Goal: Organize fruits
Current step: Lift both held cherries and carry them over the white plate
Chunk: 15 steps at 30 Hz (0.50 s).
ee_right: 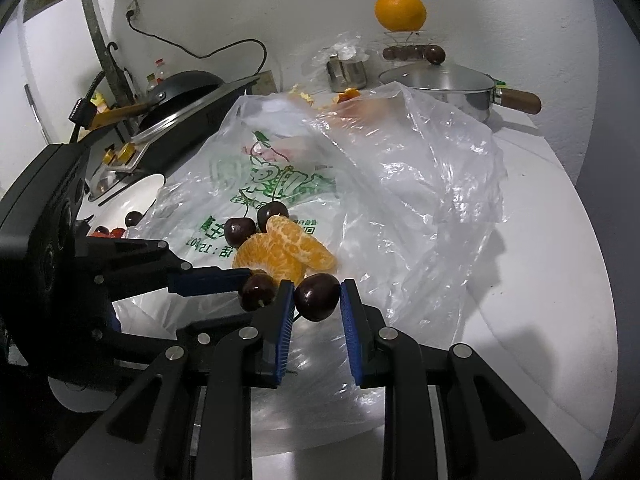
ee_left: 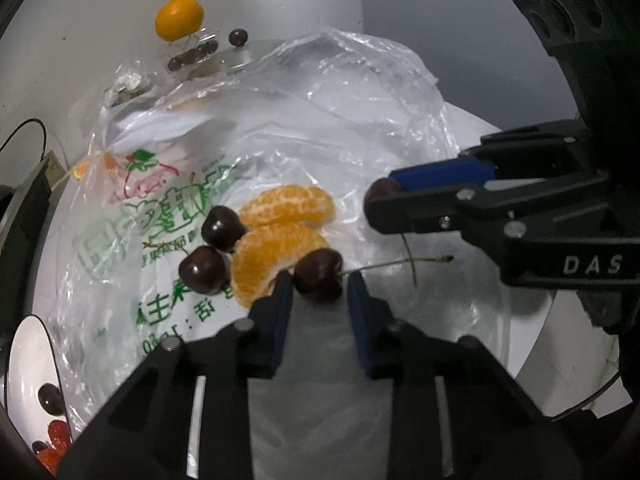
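Dark cherries and two peeled orange pieces [ee_left: 280, 236] lie on a clear plastic bag [ee_left: 280, 128] on the white table. My left gripper [ee_left: 320, 294] is open, its fingers either side of a stemmed cherry [ee_left: 320, 274]. My right gripper [ee_right: 316, 298] is shut on another cherry [ee_right: 316, 296]; that gripper also shows in the left wrist view [ee_left: 378, 196] with the cherry [ee_left: 382, 189] at its tips. Two more cherries [ee_left: 202, 270] lie left of the orange pieces. The left gripper shows in the right wrist view [ee_right: 252, 284], by a cherry [ee_right: 258, 292].
A white plate [ee_left: 28, 364] with cherries and red fruit stands at the left. A whole orange [ee_right: 400, 11] rests on a stand above a row of cherries. A steel pot [ee_right: 448, 88] with a wooden handle, a metal cup [ee_right: 347, 74] and a stove with a black pan [ee_right: 180, 92] stand behind.
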{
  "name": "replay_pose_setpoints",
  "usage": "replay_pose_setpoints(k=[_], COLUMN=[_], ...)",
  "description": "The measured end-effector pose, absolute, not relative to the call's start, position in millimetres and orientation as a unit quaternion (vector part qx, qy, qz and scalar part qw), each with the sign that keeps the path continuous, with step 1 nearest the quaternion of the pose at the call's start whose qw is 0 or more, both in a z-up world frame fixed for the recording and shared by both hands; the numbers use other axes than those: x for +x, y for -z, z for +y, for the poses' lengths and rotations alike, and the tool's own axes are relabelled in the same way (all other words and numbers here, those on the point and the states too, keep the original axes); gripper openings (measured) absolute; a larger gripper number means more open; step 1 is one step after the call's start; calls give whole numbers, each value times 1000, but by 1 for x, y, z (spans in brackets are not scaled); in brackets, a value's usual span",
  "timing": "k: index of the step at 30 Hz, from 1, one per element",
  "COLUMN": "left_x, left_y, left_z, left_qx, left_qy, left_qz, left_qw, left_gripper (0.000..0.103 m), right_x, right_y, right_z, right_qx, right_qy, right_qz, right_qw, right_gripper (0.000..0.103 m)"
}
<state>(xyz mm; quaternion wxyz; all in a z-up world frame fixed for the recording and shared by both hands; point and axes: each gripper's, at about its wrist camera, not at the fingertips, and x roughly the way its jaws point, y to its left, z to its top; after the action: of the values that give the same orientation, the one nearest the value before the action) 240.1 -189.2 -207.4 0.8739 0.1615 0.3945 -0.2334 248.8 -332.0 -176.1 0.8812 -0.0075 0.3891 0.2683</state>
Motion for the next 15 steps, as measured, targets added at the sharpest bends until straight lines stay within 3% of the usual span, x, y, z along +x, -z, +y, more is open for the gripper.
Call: replay_pose_setpoints(k=[15], left_x=[227], left_y=[185], left_z=[-174], left_qx=[139], left_qy=[241], left_qz=[371], left_qw=[886], left_gripper=[26], right_x=[238], right_y=[157], right_z=[-329], right_qx=[-18], right_qy=[-255], right_qz=[368], right_qw=[894], right_gripper=[25])
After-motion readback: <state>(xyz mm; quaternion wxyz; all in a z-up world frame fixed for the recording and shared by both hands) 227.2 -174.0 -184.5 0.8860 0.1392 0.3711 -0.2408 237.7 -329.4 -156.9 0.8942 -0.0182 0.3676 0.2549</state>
